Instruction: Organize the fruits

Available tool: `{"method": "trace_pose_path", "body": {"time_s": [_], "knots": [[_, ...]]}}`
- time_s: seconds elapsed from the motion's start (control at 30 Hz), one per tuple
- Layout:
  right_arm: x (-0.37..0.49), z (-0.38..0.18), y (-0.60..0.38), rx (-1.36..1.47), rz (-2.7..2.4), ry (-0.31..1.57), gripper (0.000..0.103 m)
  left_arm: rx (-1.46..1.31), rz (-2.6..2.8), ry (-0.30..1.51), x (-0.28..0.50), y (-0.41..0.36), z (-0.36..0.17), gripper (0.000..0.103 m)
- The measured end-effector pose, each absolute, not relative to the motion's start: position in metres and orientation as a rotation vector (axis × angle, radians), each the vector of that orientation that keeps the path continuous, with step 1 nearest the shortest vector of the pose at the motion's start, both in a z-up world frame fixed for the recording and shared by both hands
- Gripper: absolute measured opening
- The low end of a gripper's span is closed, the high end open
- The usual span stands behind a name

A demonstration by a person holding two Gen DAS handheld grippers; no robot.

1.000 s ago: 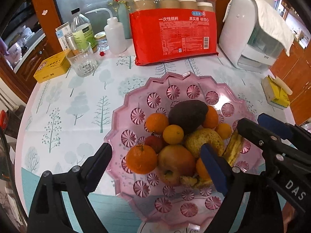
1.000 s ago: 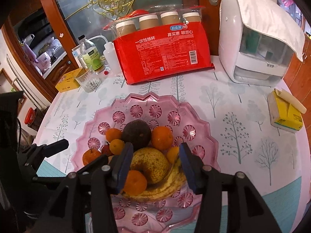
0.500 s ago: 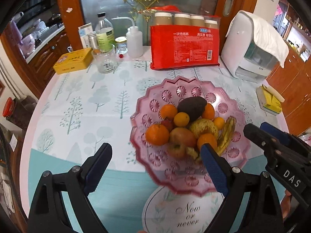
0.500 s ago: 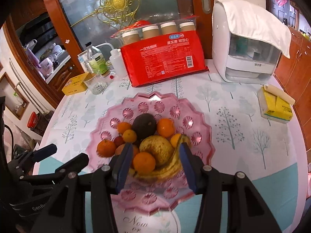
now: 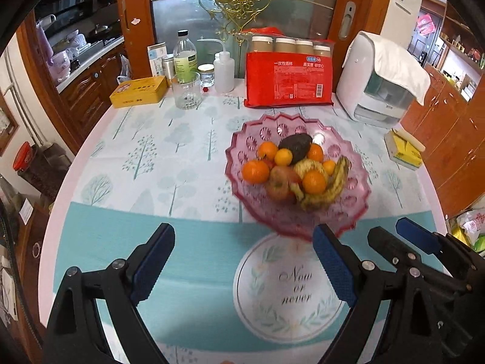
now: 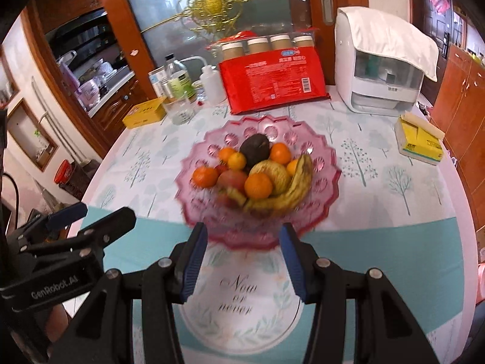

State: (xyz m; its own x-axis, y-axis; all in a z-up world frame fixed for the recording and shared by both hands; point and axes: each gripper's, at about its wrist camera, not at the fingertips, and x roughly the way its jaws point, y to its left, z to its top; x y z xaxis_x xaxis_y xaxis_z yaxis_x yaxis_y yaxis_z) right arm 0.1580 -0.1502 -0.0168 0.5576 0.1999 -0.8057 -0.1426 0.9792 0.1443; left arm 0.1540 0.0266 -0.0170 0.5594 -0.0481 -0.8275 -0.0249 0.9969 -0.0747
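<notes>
Two grippers are seen above the near edge of the table, both with jaws spread apart and nothing held between them. The left gripper [image 5: 244, 261] is made of black plastic arms with ribbed blue pads [image 5: 333, 268], and its jaws are spread wider than those of the right gripper [image 6: 242, 261], which is built the same way.

Just beyond the fingertips a pink, translucent fruit bowl [image 6: 321, 163] is set, scalloped at the rim and pressed with round flower patterns. In it fruit is piled: a dark, rough-skinned avocado [image 6: 255, 148], a curved, brown-spotted banana [image 6: 295, 186], a reddish apple [image 6: 232, 179], a yellow-green pear [image 6: 274, 174] and about six smooth oranges [image 6: 258, 185]. The nearest fruit is blurred.

The bowl rests on a round table [image 5: 169, 151] covered by a glossy cloth printed with trees. Behind the bowl a red packet of paper cups [image 5: 288, 75] is stood, with four stacks showing at its top. To its left are placed a clear glass [image 5: 187, 91], a white squeeze bottle [image 5: 223, 71] and a yellow tin [image 5: 139, 91]. To the right a white appliance [image 5: 376, 91] draped with a cloth and a yellow box [image 5: 404, 151] are seen.
</notes>
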Motion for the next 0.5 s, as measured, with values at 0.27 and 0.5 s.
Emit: {"method": "trace_pose_path", "body": {"time_s": [0.27,0.5], "knots": [[0.099,-0.012,-0.138,0.062,0.198,0.971,0.051,-0.045,0.033,0.993,0.104,0.034,-0.011,0.092],[0.073,-0.003,-0.142,0.104,0.168,0.954,0.052,-0.017,0.026,0.981,0.080,0.030,-0.007,0.092]]}}
